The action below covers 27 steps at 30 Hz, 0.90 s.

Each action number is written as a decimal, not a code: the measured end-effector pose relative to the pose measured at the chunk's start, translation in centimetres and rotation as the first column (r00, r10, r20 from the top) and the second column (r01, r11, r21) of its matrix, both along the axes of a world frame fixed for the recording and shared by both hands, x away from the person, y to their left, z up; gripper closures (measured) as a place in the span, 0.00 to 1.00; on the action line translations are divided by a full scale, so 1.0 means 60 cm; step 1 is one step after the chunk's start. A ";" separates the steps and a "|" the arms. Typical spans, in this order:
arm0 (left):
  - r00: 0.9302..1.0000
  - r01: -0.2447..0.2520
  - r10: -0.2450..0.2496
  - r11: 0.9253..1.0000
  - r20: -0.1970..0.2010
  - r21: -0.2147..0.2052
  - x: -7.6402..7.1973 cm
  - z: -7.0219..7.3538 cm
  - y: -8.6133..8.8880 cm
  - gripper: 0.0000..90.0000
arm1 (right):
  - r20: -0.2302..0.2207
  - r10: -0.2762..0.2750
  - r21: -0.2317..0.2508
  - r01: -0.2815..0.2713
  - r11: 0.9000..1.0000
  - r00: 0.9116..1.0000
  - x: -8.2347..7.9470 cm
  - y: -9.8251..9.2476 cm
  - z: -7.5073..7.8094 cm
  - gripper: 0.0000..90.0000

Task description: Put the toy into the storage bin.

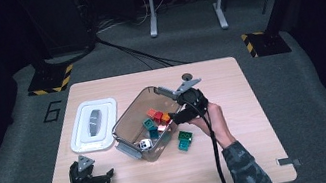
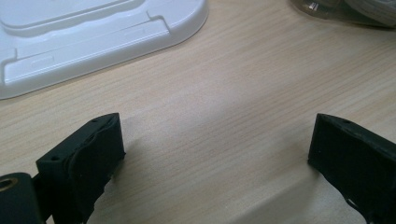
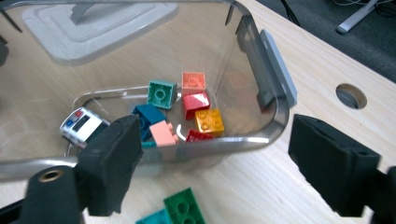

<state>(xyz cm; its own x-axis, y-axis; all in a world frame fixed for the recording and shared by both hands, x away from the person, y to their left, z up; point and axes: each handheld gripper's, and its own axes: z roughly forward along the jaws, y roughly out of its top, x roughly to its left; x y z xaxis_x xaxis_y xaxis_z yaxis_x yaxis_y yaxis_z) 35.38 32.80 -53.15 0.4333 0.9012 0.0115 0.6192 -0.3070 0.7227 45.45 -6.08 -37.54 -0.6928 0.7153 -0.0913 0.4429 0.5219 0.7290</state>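
The clear, smoky-tinted bin point(image 3: 261, 135) is showing bricks in many colours — an orange brick point(image 3: 209, 121), a red brick point(image 3: 196, 103), a salmon brick point(image 3: 193, 82) and a sea-green brick point(image 3: 162, 94). Outside it, a dark green brick point(image 3: 184, 209) is lying on the pale wood-grain table point(image 3: 327, 84) — and the lid point(image 1: 94, 125) is showing white with a grey handle.

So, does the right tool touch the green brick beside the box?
Apart. In the right gripper view the right tool stands open above the green brick, with bare table between its jaws and the brick.

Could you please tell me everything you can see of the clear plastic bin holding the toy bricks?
The clear, slightly smoky plastic bin has rounded corners and grey latch handles at both ends. It stands upright and lidless at the middle of the wooden table, holding coloured toy bricks. Its white lid lies beside it, seemingly just apart. The open right gripper hovers at its rim.
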 end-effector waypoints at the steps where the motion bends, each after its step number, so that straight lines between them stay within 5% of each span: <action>1: 1.000 0.001 -0.001 1.000 0.000 0.001 0.000 0.000 0.000 0.04 | -0.001 -0.005 0.001 0.005 1.000 1.000 -0.004 -0.003 -0.001 0.17; 8: 1.000 0.001 -0.001 1.000 0.000 0.000 0.000 0.000 0.000 0.04 | -0.034 -0.031 0.026 0.032 0.999 0.999 -0.027 -0.025 -0.027 0.13; 16: 1.000 0.001 -0.001 1.000 0.000 0.001 0.000 0.000 0.000 0.04 | -0.110 -0.061 0.028 0.065 0.998 0.992 -0.038 -0.052 -0.096 0.07; 27: 1.000 0.001 -0.001 1.000 0.000 0.001 0.000 0.000 0.000 0.04 | -0.151 -0.098 0.010 0.100 0.995 0.984 -0.037 -0.061 -0.160 0.47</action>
